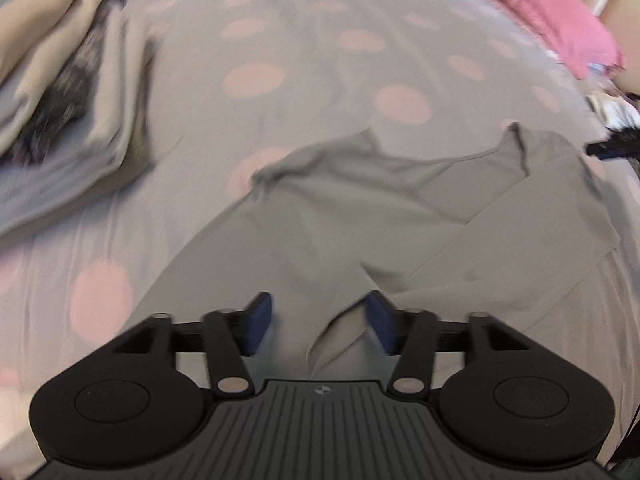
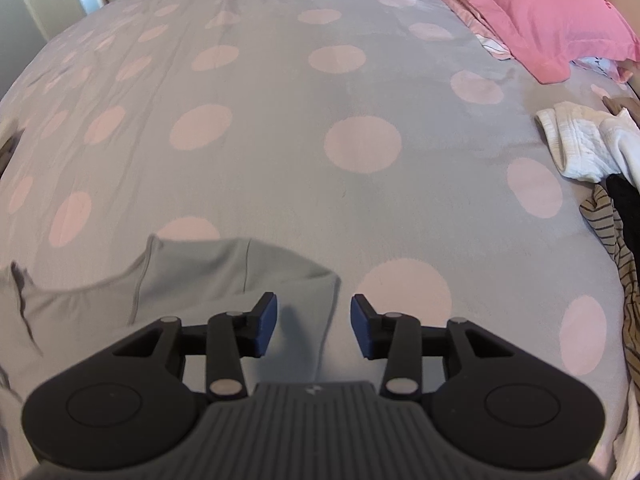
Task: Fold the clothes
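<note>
A grey garment (image 1: 360, 208) lies spread and rumpled on the spotted bed cover (image 1: 320, 60), its neckline towards the far side. My left gripper (image 1: 320, 324) hangs over its near part, open, with a raised fold of the cloth between the blue pads and close to the right one. In the right wrist view the same garment (image 2: 224, 272) fills the lower left. My right gripper (image 2: 313, 326) stands open over its right edge; the cloth's border runs between the pads, which do not press on it.
A stack of folded beige and grey clothes (image 1: 60, 100) sits at the left of the bed. A pink pillow (image 2: 540, 12) lies at the far right. White clothing (image 2: 580, 144) and a striped garment (image 2: 616, 232) are heaped at the right edge.
</note>
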Tool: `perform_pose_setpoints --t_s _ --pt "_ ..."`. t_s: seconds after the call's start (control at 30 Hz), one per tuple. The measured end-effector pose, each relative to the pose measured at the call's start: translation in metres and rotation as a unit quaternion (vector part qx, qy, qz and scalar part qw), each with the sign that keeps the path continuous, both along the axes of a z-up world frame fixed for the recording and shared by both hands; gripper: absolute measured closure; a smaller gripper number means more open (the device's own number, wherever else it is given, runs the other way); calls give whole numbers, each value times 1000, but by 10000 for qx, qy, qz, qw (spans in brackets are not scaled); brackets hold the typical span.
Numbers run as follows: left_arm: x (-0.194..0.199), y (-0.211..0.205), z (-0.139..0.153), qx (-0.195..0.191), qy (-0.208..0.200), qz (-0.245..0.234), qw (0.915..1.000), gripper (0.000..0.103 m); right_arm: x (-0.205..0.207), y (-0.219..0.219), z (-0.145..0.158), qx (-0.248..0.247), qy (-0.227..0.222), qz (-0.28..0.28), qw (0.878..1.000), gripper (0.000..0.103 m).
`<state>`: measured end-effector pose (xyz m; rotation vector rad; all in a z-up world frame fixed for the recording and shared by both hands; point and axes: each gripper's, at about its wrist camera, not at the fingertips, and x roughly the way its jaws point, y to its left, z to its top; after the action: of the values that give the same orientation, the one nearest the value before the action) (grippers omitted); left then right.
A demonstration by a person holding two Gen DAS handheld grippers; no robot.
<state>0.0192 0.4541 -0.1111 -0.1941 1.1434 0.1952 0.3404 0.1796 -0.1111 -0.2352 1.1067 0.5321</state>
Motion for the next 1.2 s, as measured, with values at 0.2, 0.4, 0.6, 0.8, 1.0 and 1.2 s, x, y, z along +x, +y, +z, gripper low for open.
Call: perform_pose_setpoints --t_s 0.2,0.4,0.6,0.8,1.0,1.2 --pt "10 -4 -15 156 175 -38 9997 68 15 7 -10 122 123 -455 9988 62" --pt "9 8 -29 33 222 179 9996 100 17 9 -20 97 337 -496 9982 89" --pt "4 17 -14 -43 186 479 9987 102 14 7 -13 83 37 -471 9989 100" --pt "-2 35 -19 -173 285 805 9962 102 16 0 -17 -121 -137 -687 9975 101" --pt "1 30 -22 -127 248 548 9981 80 12 3 -22 -128 -68 -652 9978 96" --pt "-9 41 -20 -425 239 729 9962 60 5 -11 -5 -30 -124 -439 9990 81"
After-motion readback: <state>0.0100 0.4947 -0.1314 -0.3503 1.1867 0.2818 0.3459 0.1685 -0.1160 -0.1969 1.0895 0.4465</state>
